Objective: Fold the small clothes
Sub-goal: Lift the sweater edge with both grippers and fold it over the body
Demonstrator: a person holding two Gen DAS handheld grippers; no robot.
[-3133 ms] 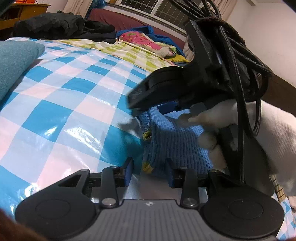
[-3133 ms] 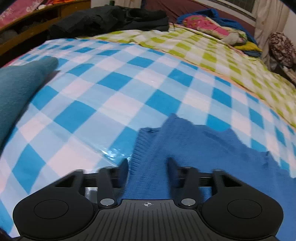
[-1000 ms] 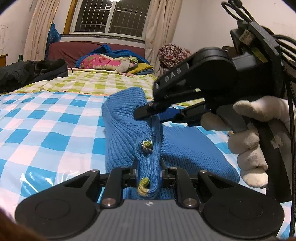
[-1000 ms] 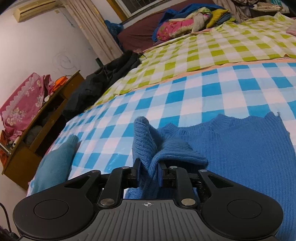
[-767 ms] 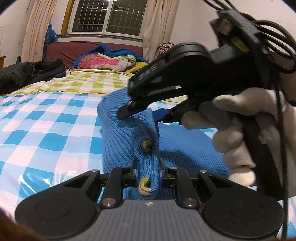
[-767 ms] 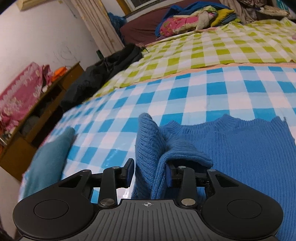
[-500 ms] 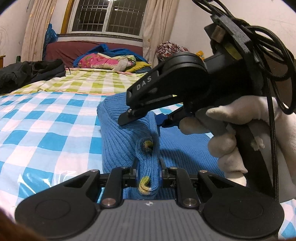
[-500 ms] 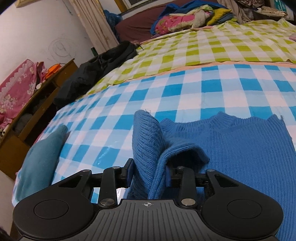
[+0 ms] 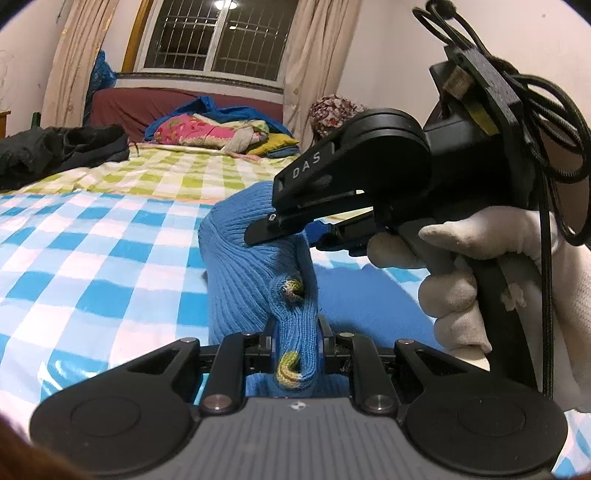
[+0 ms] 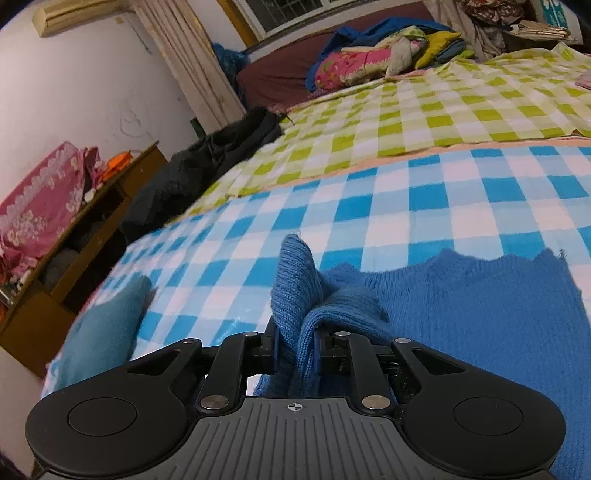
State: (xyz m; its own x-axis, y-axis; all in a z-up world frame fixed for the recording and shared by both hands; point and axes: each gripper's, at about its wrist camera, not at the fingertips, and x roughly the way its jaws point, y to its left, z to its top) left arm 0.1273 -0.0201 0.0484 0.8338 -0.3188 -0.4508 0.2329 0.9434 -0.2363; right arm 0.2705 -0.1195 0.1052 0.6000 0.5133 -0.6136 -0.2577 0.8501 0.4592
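The right gripper has just been clenched tighter on the blue ribbed knitted sweater, whose edge fold is pinched at six o'clock. The left gripper is clamped on the same raised edge, so the fold-over can probably be carried across.

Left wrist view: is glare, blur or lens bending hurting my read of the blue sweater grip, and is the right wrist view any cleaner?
Left wrist view: sharp; ceiling lamp flares, glossy sheen on the blue checked sheet, fisheye bows the edges, blue sweater evenly lit. Right wrist view: the sweater is crisp, mild sheen on the sheet near the right gripper, dark corners.
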